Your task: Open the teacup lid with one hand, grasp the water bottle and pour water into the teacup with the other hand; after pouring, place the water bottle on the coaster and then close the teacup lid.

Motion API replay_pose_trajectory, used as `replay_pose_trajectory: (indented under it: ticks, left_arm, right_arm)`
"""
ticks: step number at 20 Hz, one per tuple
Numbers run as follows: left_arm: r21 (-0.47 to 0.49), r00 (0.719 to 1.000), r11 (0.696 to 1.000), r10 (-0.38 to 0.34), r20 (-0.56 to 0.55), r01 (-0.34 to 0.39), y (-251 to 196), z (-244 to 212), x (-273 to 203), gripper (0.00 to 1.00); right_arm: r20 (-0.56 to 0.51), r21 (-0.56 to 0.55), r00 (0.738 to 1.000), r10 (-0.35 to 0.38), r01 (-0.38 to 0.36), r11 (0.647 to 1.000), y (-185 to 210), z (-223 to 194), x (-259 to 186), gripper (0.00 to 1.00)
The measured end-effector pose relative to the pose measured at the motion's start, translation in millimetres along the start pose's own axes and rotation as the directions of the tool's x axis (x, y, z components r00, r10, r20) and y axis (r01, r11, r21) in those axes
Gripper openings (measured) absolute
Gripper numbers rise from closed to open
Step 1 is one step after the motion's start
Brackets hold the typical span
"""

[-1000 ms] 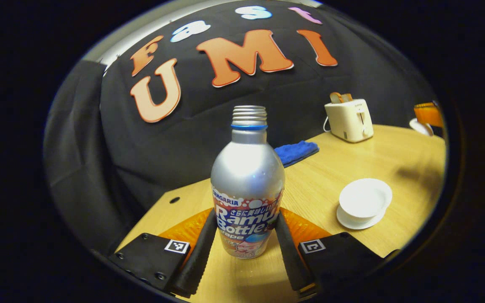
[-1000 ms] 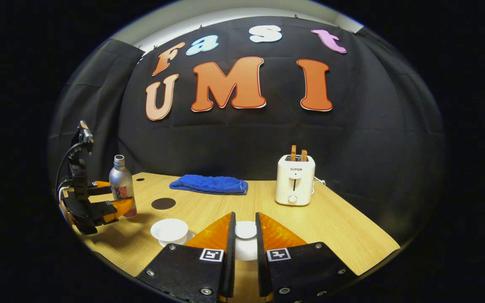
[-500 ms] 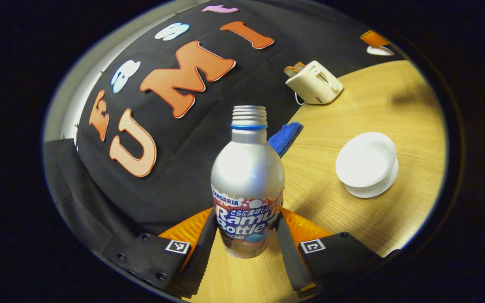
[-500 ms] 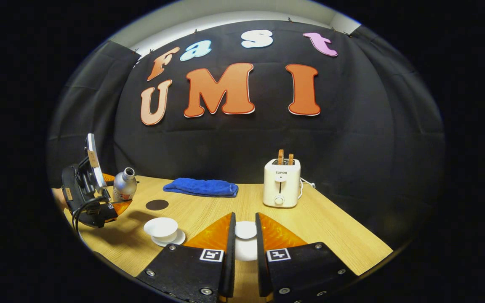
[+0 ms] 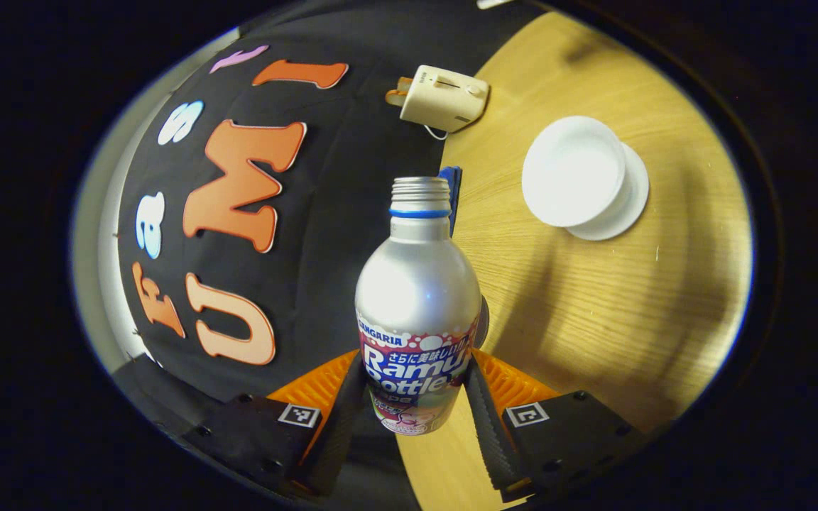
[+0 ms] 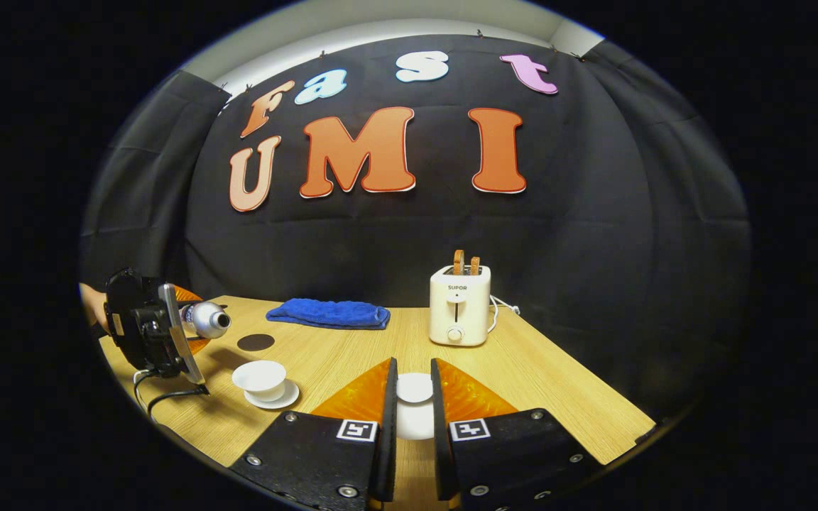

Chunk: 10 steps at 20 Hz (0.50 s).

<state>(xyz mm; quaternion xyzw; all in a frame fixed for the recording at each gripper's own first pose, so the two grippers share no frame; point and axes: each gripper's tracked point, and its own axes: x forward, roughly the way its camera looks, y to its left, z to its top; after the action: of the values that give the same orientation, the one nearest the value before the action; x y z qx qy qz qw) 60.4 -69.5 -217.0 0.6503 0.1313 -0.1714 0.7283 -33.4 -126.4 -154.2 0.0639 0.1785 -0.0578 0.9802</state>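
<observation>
My left gripper (image 5: 416, 365) is shut on the silver water bottle (image 5: 417, 298), which has no cap. In the right gripper view the bottle (image 6: 204, 319) lies almost level in the air, its mouth pointing right, up and to the left of the white teacup (image 6: 260, 375). The open teacup (image 5: 571, 172) stands on its saucer (image 5: 633, 202) on the table. My right gripper (image 6: 413, 367) is shut on the white teacup lid (image 6: 414, 389), held above the wood near me. A dark round coaster (image 6: 255, 342) lies behind the cup.
A blue cloth (image 6: 329, 313) lies at the back of the wooden table (image 6: 551, 383). A white toaster (image 6: 459, 305) with two slices of toast stands right of it. A hand holds the left gripper (image 6: 157, 330) at the table's left edge.
The left gripper has rolled the bottle from upright to nearly level and carried it towards the teacup. The right gripper has held still with the lid.
</observation>
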Motion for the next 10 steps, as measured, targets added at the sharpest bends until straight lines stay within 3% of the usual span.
replay_pose_trajectory:
  ticks: [3,6,10]
  left_arm:
    - [0.089,1.000,0.996,0.002,0.004,-0.003,-3,-5,2,0.84]
    - [0.158,1.000,0.987,0.025,0.017,-0.028,1,2,0,0.80]
    - [0.301,0.997,0.951,0.063,0.034,-0.070,11,4,-3,0.83]
  right_arm:
    - [0.008,0.006,1.000,0.003,-0.003,1.000,-1,2,-4,0.23]
    - [0.006,-0.001,1.000,0.006,-0.006,1.000,-1,-1,-7,0.23]
    - [0.008,0.000,1.000,0.005,-0.005,1.000,-1,-2,-11,0.23]
